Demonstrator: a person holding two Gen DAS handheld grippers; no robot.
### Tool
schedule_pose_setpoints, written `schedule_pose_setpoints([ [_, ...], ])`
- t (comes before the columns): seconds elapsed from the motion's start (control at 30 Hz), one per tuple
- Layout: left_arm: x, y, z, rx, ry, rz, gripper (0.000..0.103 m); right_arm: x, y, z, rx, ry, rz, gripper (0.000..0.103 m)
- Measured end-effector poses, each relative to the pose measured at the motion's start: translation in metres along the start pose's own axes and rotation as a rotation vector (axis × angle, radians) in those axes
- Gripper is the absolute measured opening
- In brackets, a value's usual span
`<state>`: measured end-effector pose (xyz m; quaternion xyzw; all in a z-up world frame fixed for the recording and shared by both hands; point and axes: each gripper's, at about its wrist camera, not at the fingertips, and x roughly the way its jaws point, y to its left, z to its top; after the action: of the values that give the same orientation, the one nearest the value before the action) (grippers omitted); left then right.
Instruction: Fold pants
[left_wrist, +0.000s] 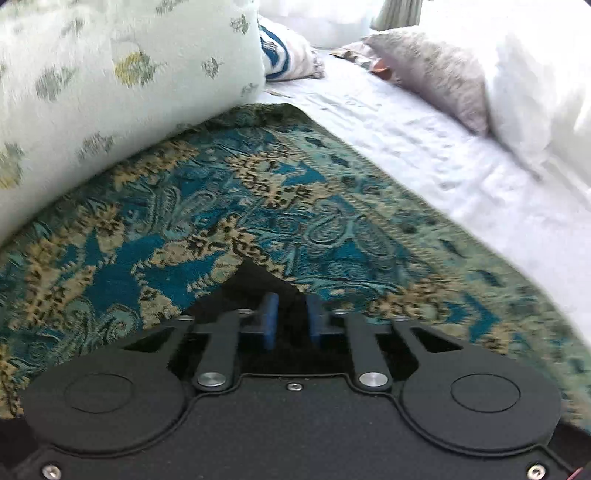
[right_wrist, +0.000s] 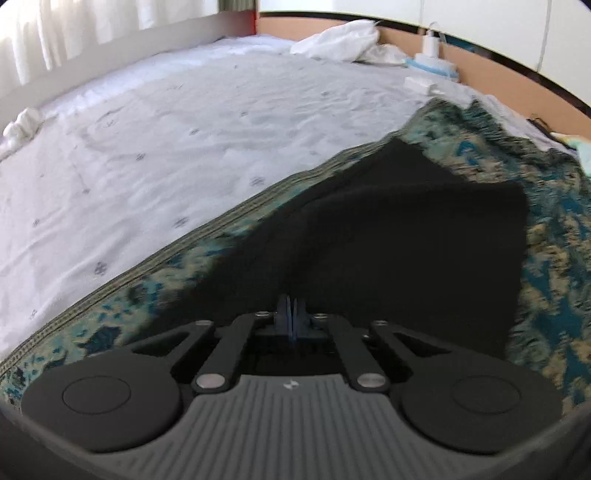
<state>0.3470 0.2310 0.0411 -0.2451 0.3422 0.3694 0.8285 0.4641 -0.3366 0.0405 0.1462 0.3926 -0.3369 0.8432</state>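
Left gripper (left_wrist: 291, 314) was pitched down at a slant over the bed, nose towards the teal-and-gold patterned throw (left_wrist: 258, 192) that filled the middle of the left wrist view. Its blue pads (left_wrist: 271, 317) sat close, with a narrow gap between them. A black corner of the pants (left_wrist: 258, 284) ran into that gap from the top, so we read the jaws as clamped on that corner. Only this small triangle of the pants showed here, low centre of the frame, lying on the throw.

Right gripper (right_wrist: 291, 314) was also angled down at the bed. Its jaws were fully together, pads face to face, no gap. The tips sat at the near edge of the pants (right_wrist: 406, 240). A crease in the black cloth ran from the tips towards the upper middle of the frame. We could not tell whether a layer was pinched between the pads.

In the right wrist view the pants lay as a broad black patch, centre to right of frame, on the throw (right_wrist: 147, 280). The throw's striped edge cut diagonally from lower left to upper right, and the white sheet (right_wrist: 166, 129) sat beyond it.

Left wrist view, rest:
- floral pillow (left_wrist: 110, 92) upper left, resting on the throw
- grey pillow (left_wrist: 436, 70) upper right, on the sheet (left_wrist: 424, 140)

Both frames were motion-blurred.
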Motion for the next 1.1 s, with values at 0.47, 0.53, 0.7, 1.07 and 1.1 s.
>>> schedule_pose_setpoints([
  [0.47,-0.053,0.027,-0.002,0.025,-0.022,-0.136,0.002,-0.035,-0.095,0.038,0.045,0.046,0.304,0.057],
  [0.53,-0.052,0.031,-0.001,0.032,-0.025,-0.145,0.002,-0.037,-0.075,0.037,-0.025,0.038,0.313,0.064],
  [0.7,-0.035,0.042,-0.004,0.034,0.009,-0.162,0.002,-0.026,-0.01,0.022,-0.107,0.07,0.311,0.092],
  [1.07,-0.006,0.054,-0.016,0.075,0.026,-0.221,0.003,0.011,0.052,-0.023,-0.084,0.061,0.137,0.085],
  [1.1,-0.005,0.055,-0.016,0.078,0.023,-0.226,0.003,0.009,0.052,-0.024,-0.089,0.031,0.141,0.069],
])
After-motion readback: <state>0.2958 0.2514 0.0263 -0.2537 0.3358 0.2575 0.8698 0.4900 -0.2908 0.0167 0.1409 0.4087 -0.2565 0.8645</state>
